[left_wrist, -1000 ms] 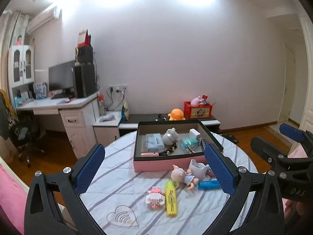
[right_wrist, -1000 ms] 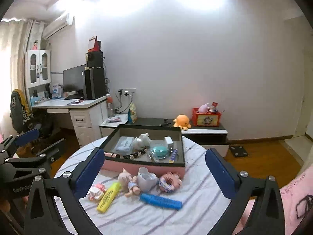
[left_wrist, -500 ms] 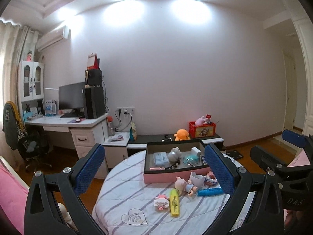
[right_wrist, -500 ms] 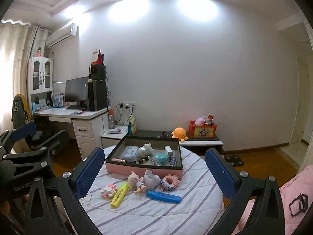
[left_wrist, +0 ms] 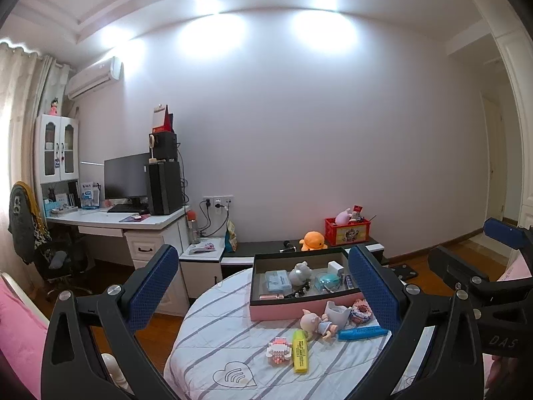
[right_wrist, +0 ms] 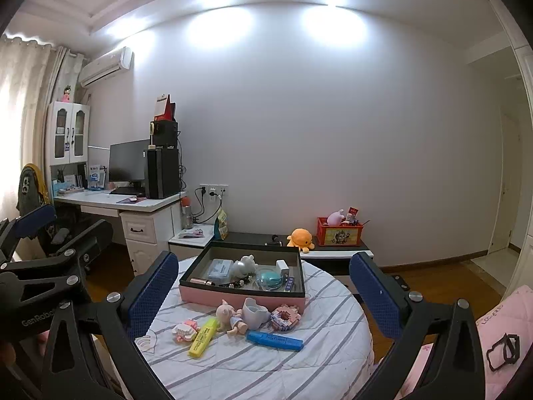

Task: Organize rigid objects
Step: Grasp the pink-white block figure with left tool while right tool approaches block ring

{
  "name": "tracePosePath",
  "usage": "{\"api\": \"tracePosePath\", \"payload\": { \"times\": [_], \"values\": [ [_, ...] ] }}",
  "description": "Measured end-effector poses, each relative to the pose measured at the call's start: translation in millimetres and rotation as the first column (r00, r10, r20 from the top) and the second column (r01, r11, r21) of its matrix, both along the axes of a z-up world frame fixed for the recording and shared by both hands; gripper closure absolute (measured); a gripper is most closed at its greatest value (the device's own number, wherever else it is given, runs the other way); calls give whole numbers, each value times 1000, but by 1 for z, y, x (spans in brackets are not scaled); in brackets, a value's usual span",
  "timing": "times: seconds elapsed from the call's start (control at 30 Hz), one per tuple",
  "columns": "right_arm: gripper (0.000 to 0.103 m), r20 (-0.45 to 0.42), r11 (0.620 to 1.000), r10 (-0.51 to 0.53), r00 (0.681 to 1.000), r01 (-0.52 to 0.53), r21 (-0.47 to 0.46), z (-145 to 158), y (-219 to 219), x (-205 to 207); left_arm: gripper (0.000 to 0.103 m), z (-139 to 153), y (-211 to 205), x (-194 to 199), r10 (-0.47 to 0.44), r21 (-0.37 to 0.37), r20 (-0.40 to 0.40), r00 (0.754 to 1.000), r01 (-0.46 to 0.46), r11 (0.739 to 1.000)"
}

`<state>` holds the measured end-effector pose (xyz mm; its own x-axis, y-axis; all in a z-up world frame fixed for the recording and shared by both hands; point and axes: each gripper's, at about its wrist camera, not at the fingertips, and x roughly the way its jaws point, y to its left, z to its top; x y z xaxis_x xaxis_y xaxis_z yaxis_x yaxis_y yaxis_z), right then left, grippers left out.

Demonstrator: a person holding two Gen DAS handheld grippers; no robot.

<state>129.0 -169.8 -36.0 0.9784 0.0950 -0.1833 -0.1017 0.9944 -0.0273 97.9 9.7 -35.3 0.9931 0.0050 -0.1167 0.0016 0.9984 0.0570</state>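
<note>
Left tool (left_wrist: pixel 263 288) "GenRobot" wide open and empty, right tool (right_wrist: pixel 265 291) "DAS" likewise, yellow highlighter (right_wrist: pixel 202 332) label unreadable

A pink box (right_wrist: pixel 243 295) with a dark rim is sitting open on the striped round desk (right_wrist: pixel 299 363), holding a white figurine (right_wrist: pixel 245 265), a teal round case (right_wrist: pixel 270 278) and a pale blue case (right_wrist: pixel 220 269). Just in front of it, a pink block toy (right_wrist: pixel 185 330), yellow highlighter (right_wrist: pixel 202 336), pig doll (right_wrist: pixel 230 316), white cup (right_wrist: pixel 255 313), block ring (right_wrist: pixel 283 317) and blue marker (right_wrist: pixel 274 340) are lying loose.
</note>
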Motion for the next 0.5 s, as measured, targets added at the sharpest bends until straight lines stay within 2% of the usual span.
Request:
{"api": "tracePosePath", "payload": {
  "times": [0.3, 0.5],
  "values": [
    [0, -32, 1000, -10, 999, 10, -6, -9, -3, 8, 0, -7, -4, 11, 0, 14, -36, 999, 0, 1000],
    [0, -100, 1000, -24, 995, 24, 0, -30, -11, 30, 0, -29, 1, 36, -67, -19, -144, 987, 65, 998]
  ]
}}
